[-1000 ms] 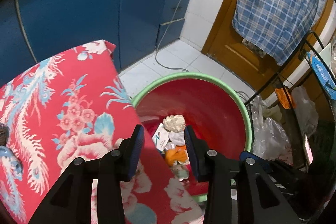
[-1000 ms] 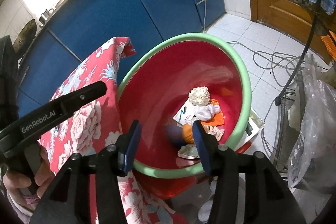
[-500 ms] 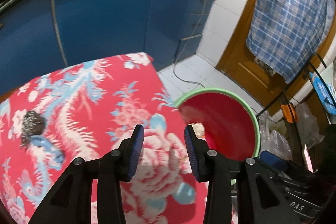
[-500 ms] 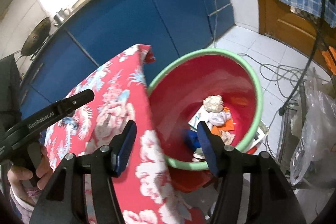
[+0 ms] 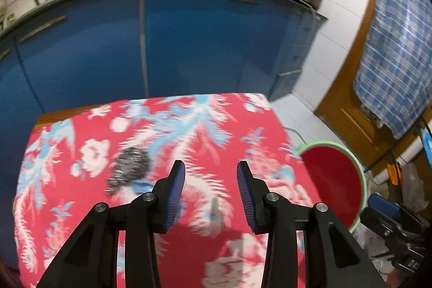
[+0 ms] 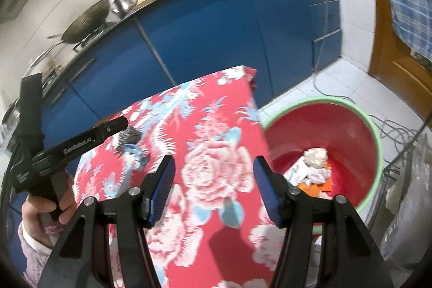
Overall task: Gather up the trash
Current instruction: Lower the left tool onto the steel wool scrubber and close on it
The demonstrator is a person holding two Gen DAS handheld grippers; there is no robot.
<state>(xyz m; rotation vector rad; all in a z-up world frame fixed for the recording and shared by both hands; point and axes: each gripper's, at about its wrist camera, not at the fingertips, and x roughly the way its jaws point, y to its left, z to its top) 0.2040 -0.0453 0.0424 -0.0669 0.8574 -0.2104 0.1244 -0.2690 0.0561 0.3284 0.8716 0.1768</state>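
Both the left tool (image 5: 211, 177) and the right tool (image 6: 214, 172) are hovering spread above the desk (image 5: 189, 247), pinching nothing. A dark scrubber (image 5: 129, 169) is lying on the desk, and the red bin (image 6: 337, 131) with trash (image 6: 314, 166) is standing beside it.

One marking can be read: "GenRobot.AI" in white letters along the black arm of the left tool (image 6: 113, 127), seen from the right wrist (blurred, so only just legible). Smaller white print lower on its body cannot be made out.

Left gripper (image 5: 211, 189) gapes, holding nothing; right gripper (image 6: 214, 186) likewise.
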